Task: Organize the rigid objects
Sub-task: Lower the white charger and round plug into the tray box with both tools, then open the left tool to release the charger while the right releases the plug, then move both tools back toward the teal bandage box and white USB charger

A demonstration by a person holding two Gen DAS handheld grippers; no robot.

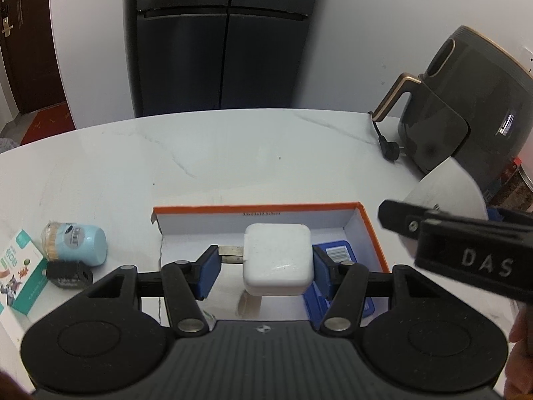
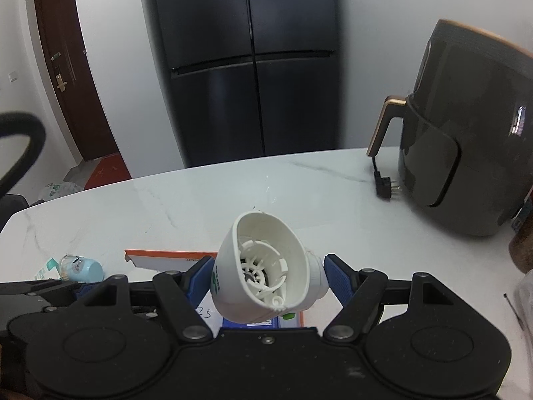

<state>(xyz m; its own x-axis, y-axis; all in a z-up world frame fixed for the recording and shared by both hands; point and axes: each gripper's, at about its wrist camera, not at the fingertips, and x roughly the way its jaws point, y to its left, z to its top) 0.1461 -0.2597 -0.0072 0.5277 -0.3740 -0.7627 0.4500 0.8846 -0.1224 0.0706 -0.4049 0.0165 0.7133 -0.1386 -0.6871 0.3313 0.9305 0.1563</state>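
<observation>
My left gripper (image 1: 265, 271) is shut on a white square charger plug (image 1: 278, 260), metal prongs pointing left, held above the orange-rimmed white box (image 1: 353, 221). A blue packet (image 1: 339, 253) lies inside the box at the right. My right gripper (image 2: 266, 281) is shut on a white cone-shaped plastic lamp housing (image 2: 263, 273), open end toward the camera, held above the same box (image 2: 156, 258). The right gripper's black body shows in the left wrist view (image 1: 466, 250), beside the white housing (image 1: 446, 193).
On the white marble table (image 1: 233, 153), a light-blue toothpick jar (image 1: 78, 245) lies on its side at the left, by a black adapter (image 1: 68, 275) and a green-white carton (image 1: 23, 273). A dark air fryer (image 1: 473, 106) with loose plug (image 1: 388, 148) stands back right.
</observation>
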